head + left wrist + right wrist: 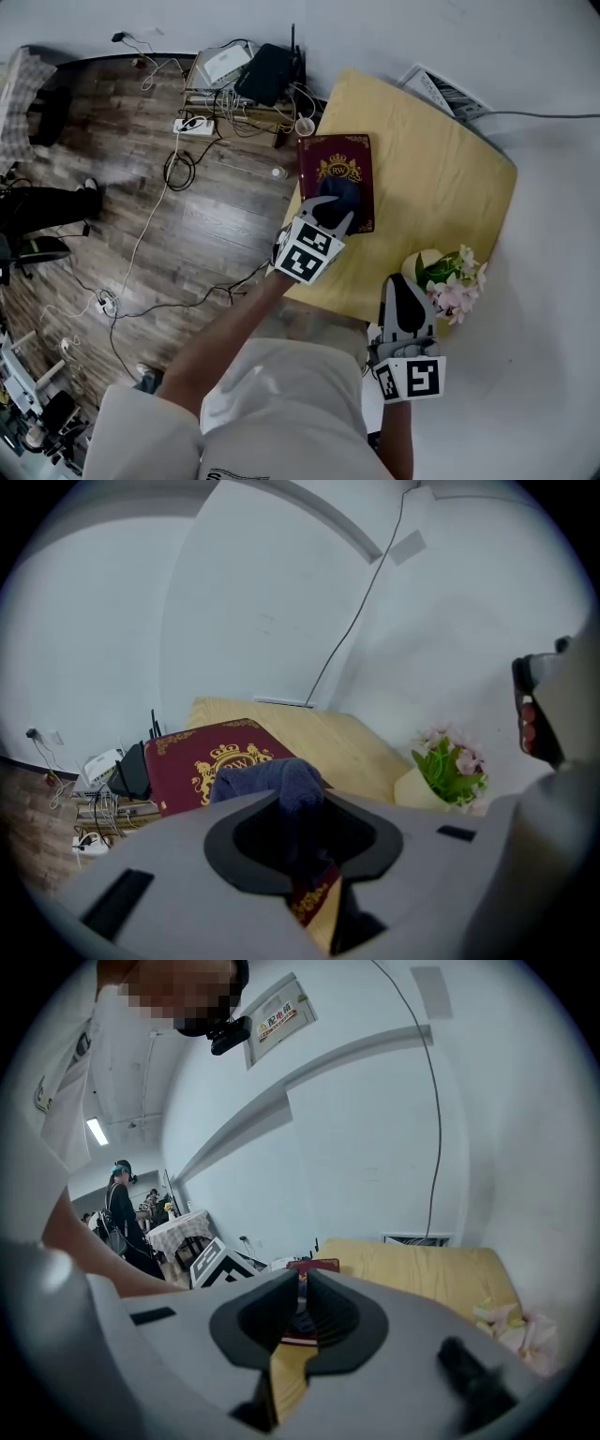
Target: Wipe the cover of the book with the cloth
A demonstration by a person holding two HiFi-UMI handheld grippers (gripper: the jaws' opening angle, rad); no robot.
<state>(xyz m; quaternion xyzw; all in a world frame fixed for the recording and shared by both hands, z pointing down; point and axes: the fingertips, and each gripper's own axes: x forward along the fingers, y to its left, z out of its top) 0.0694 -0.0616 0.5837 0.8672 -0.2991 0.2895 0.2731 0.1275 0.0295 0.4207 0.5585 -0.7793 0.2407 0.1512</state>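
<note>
Wood floor strewn with cables fills the left of the head view, and a yellow surface takes the centre and right. A maroon book with a gold crest lies near the surface's upper left edge. The left tongs press a dark blue cloth onto the lower half of its cover. The right tongs hang idle at the lower right of the frame, just beside a bunch of pink flowers, well apart from the book.

The left gripper view settles the grip, which the head view leaves unclear. The jaws are clenched on the cloth, which bulges up between them and drapes forward over the cover. The crest shows at centre left, not yet covered.

The right gripper view shows its jaws drawn together with nothing between them. Beyond them, at the frame's centre, lie a strip of the book and the left tongs' marker cube. Only this view shows people far off at middle left.

The wiping stroke looks to be under way. The next move calls for dragging the cloth up over the crest with steady downward pressure, and the idle tongs could pin the book to stop it sliding.
</note>
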